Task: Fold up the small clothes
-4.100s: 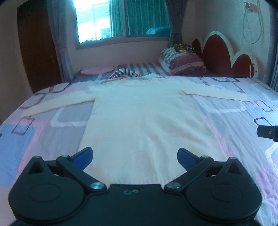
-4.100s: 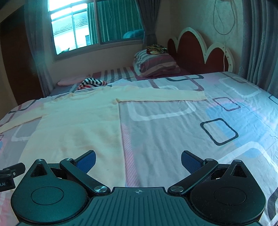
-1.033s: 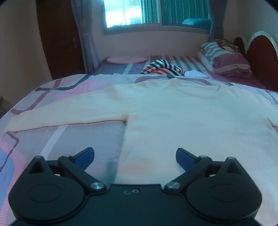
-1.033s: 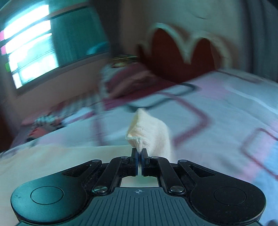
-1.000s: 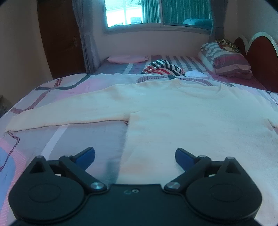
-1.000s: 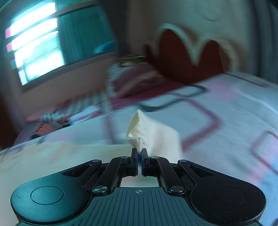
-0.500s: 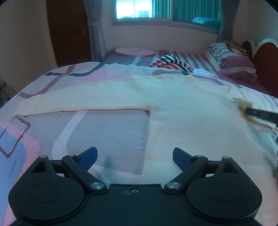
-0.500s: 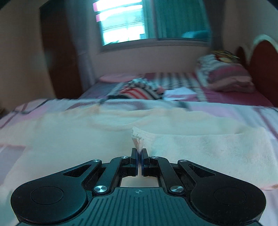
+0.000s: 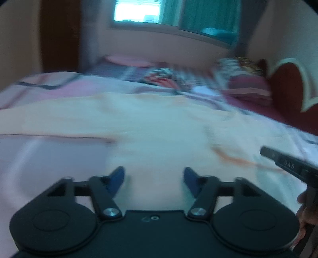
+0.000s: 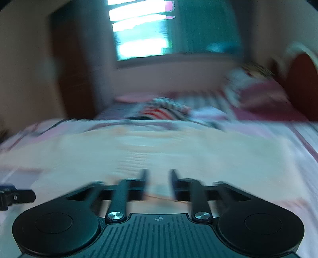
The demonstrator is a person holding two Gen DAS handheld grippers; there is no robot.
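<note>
A bright window [image 9: 139, 13] with teal curtains [image 9: 206, 19] sits high in the far wall, daylight pouring through — the rest of the room is dim. To its left stands a dark wooden door [image 9: 59, 35]; on the right, a scalloped red headboard [image 9: 288, 89] rises behind striped pillows [image 9: 246, 85] on the patterned bedspread [image 9: 49, 85].

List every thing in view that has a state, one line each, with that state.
Left gripper: open, holding nothing, over the sweater.
Right gripper: open with a gap between its fingers, nothing gripped.
Cream sweater: spread flat on the bed, left sleeve stretched out to the side; right sleeve too blurred to judge.
Striped garment: crumpled in a heap beyond the sweater.
Pillows: stacked by the headboard.
</note>
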